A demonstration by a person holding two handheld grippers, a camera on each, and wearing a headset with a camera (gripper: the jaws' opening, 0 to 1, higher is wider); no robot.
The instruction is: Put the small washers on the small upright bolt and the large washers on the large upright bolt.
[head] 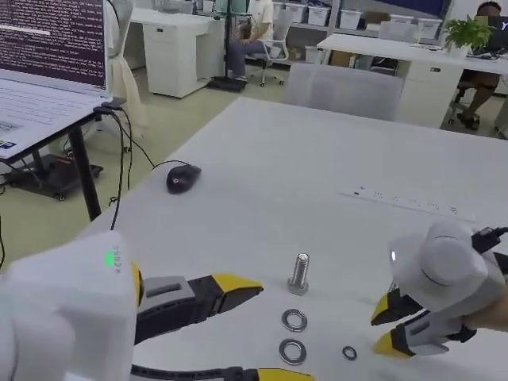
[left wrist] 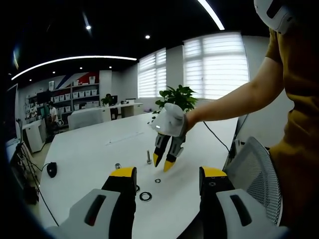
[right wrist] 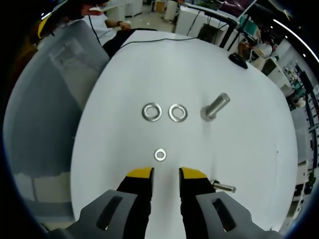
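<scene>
**Two hand-held grippers over a table, with parts counted.** The right hand-held gripper [right wrist: 166,172] is holding its two yellow-tipped jaws slightly apart and is gripping nothing. One small washer [right wrist: 160,155] is lying flat on the white table [right wrist: 149,64] just ahead of those jaws, without touching them. One small bolt [right wrist: 224,187] is standing just beside one jaw. Its base is partly hidden in the right gripper view, so it is probably upright, as the left gripper view suggests.

The left hand-held gripper [left wrist: 168,172] is holding its two jaws wide apart, also empty, and is pointing toward the right one. Two large washers [right wrist: 151,111] [right wrist: 178,112] are lying flat side by side between the grippers, near each other but not touching. One large bolt [right wrist: 215,107] is standing on its head with the thread up, near the second washer. One black mouse [head: 182,178] is sitting well apart from the parts, farther along the table.
</scene>
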